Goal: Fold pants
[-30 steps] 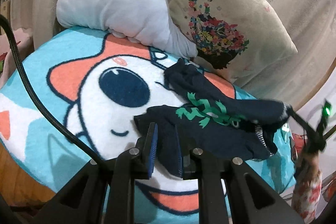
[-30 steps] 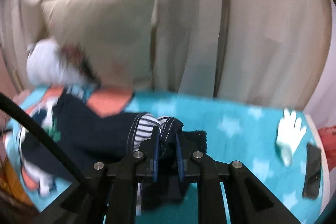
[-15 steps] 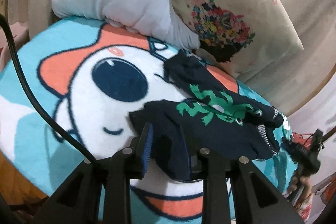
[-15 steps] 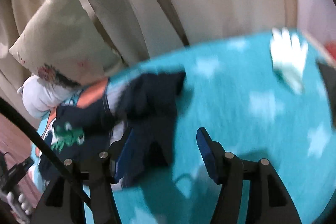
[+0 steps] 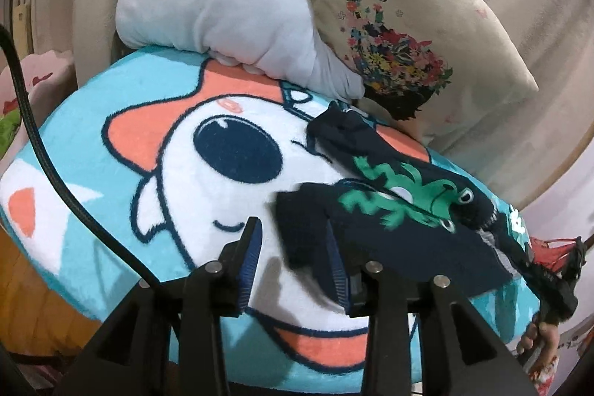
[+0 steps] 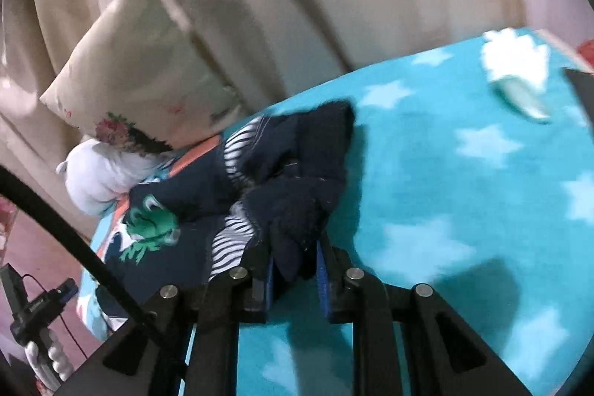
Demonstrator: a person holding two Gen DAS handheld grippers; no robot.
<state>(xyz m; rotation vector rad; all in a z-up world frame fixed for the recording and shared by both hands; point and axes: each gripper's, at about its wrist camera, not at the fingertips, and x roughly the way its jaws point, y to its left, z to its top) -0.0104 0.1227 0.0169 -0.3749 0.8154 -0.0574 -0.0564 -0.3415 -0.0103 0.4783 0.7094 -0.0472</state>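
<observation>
Small navy pants (image 5: pixel 389 225) with a green frog print lie bunched on the turquoise cartoon blanket (image 5: pixel 111 180). My left gripper (image 5: pixel 293 262) is open, and a dark hem corner of the pants lies loose between its blue pads. In the right wrist view the pants (image 6: pixel 282 173) show their striped lining and the frog print. My right gripper (image 6: pixel 295 271) is shut on a fold of the pants' dark fabric, low over the blanket (image 6: pixel 464 180).
A grey plush pillow (image 5: pixel 222 17) and a cream flowered cushion (image 5: pixel 419 36) lean against beige curtains behind the pants. A white glove (image 6: pixel 516 69) and a dark flat object (image 6: pixel 583 88) lie at the blanket's far right. A tripod-mounted device (image 6: pixel 33 307) stands off the left edge.
My left gripper opened and let go of the pant hem. My right gripper opened half a second ago, then shut again on a fold of the pants.
</observation>
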